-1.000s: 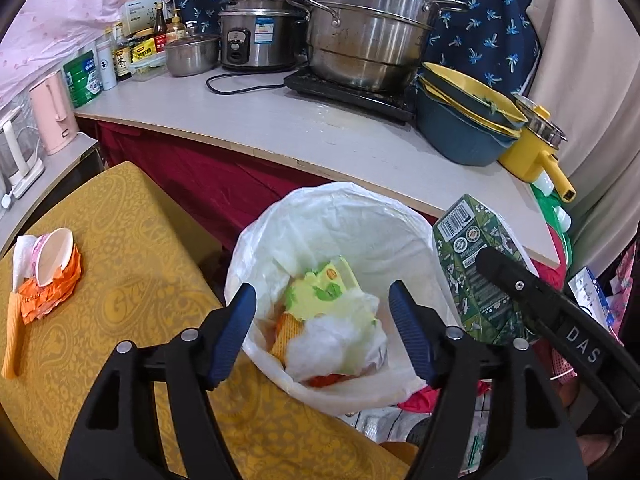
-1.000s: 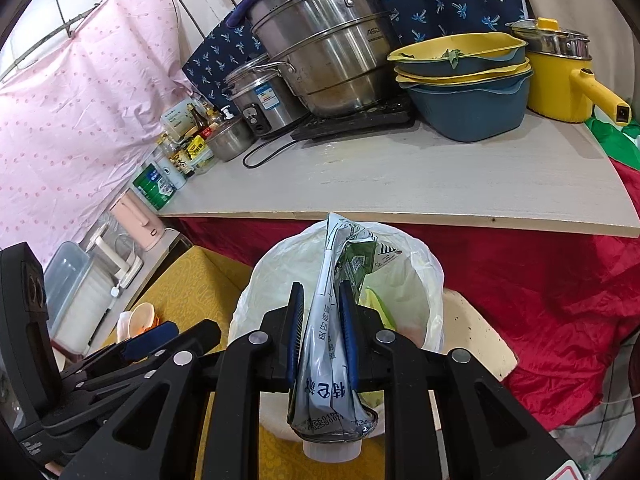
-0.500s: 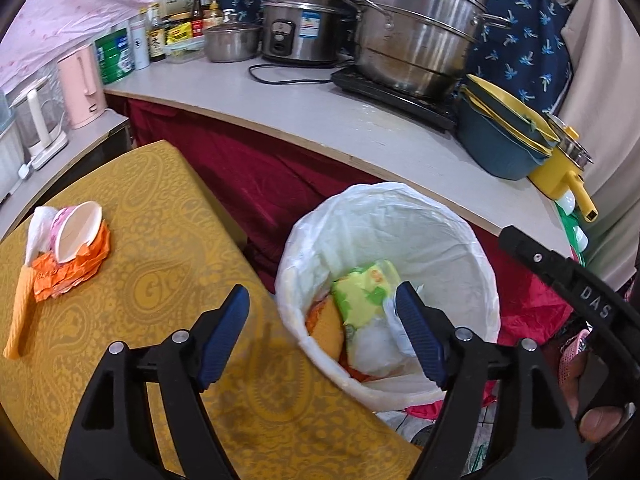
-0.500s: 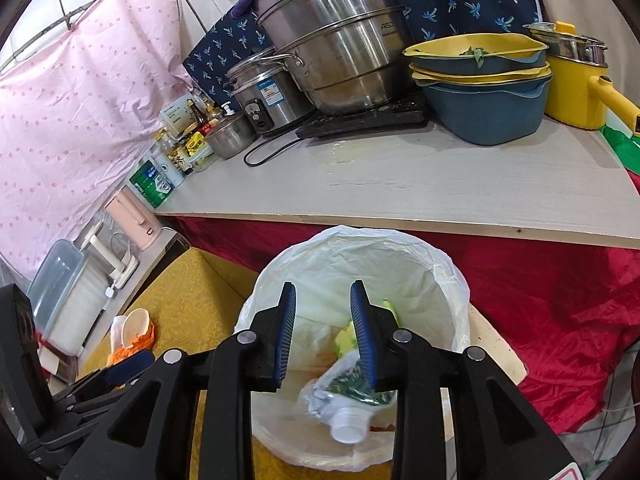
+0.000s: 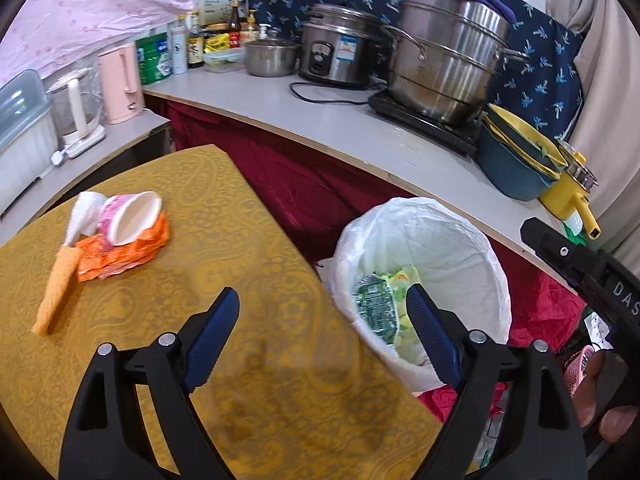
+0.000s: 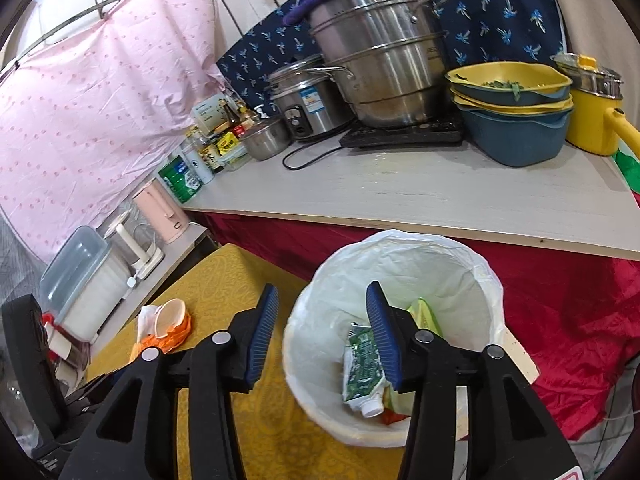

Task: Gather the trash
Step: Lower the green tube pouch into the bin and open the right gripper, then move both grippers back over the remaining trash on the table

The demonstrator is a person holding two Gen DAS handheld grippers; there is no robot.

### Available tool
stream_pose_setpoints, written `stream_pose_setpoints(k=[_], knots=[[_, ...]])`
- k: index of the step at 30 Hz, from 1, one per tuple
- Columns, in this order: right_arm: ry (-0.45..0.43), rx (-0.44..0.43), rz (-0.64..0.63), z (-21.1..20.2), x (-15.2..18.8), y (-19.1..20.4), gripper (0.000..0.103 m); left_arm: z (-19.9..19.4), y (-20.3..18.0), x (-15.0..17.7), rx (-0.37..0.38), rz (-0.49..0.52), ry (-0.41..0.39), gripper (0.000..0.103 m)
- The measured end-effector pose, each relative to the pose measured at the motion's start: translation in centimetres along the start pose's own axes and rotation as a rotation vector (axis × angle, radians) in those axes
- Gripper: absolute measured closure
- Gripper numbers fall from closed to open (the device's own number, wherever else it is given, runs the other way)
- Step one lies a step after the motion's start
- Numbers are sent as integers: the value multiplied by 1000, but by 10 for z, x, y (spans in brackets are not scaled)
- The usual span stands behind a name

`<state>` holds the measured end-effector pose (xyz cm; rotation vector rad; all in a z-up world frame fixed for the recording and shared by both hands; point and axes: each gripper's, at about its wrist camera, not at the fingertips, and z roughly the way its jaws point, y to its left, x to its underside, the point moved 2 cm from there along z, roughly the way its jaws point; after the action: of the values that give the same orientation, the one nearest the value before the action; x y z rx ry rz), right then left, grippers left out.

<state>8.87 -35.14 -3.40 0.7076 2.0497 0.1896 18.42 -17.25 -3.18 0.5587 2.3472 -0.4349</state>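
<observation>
Yellow cloth with a swirly pattern covers the table, the biggest thing close by. Just past its edge stands the bin, lined with a thin white bag. Some trash is already inside: a green carton with a white cap lies on top of yellow and orange wrappers, so that part of the job looks done.

More is left. On the far side of the table sits a small pile: an orange wrapper, a pink paper cup tipped on its side on top of it, a white crumpled bit that may be a tissue, and an orange stick-shaped thing beside them. All of it is well apart from the bin.

The left gripper hangs over the table edge with its jaws spread wide and nothing between them; they have just been opening. The right gripper is above the bin's rim, jaws apart and empty, also just opening. The pile probably comes next
</observation>
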Motion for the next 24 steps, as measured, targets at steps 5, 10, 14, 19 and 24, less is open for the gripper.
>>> stream_pose_setpoints(k=[5,10,14,19,24], knots=[[6,-26,-35,-6,7,29,53,-20,25,5,-32,-31,-25,15],[21,-60,-72,-7,17,59,53,-41,56,12,-76,-63,-52,14],[41,-89,-101,-4,27,84,53,-53,82,19,-106,-91,-61,14],[72,-124,-142,0,43,118,53,-66,117,31,-149,-129,-61,14],[108,-157,-181,8,62,149,53,-76,154,45,-195,-155,-53,14]])
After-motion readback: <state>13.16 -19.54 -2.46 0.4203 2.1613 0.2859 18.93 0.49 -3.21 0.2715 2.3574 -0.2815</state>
